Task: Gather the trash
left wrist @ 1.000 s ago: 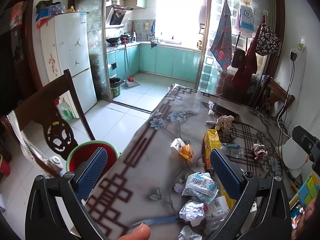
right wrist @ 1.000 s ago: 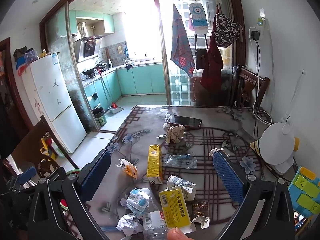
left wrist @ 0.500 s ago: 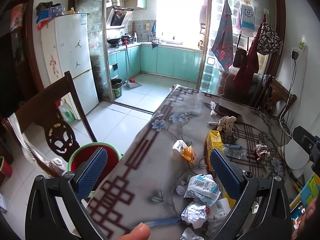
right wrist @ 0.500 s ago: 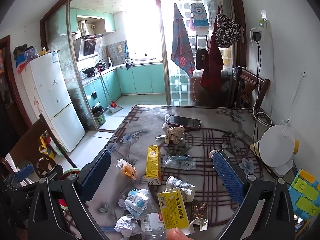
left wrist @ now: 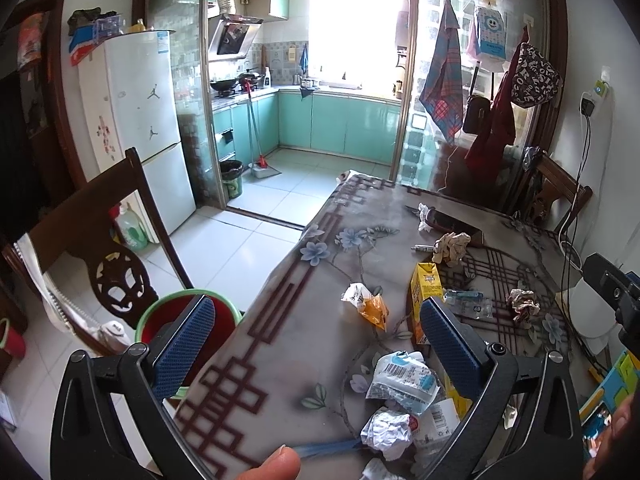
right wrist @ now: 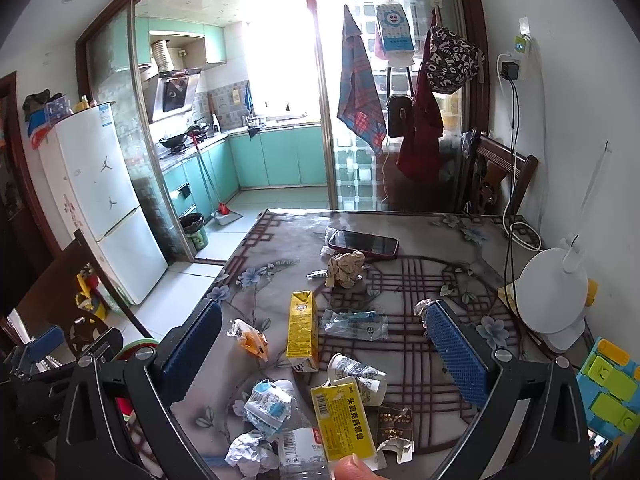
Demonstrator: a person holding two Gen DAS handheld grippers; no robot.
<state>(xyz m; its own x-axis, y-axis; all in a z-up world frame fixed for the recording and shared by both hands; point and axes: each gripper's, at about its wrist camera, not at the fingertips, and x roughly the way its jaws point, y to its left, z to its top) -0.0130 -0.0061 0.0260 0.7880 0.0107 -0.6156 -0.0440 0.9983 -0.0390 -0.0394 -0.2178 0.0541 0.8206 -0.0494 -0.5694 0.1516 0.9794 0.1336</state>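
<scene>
Left gripper (left wrist: 316, 348), right gripper (right wrist: 324, 344): fingers spread wide, nothing held. Trash on table (left wrist: 280, 320): yellow carton (right wrist: 303, 330), orange wrapper (left wrist: 370, 307), crumpled paper (right wrist: 345, 267), blue-white packet (right wrist: 267, 404), all untouched. Both views barely drifted over the last second; collection not begun. Red bucket (left wrist: 176, 316) beside table edge

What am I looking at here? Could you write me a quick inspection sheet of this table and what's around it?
Surface: table under a floral patterned cover.
Job's things: yellow carton, crumpled paper, paper cup, plastic bottle, wrappers.
Clutter: phone, white lamp base.
Grippers: left gripper and right gripper, jaws open, holding nothing.
Cables: charger cable hangs from a wall plug to the table.
Surroundings: red bin, chair, fridge, kitchen.
</scene>
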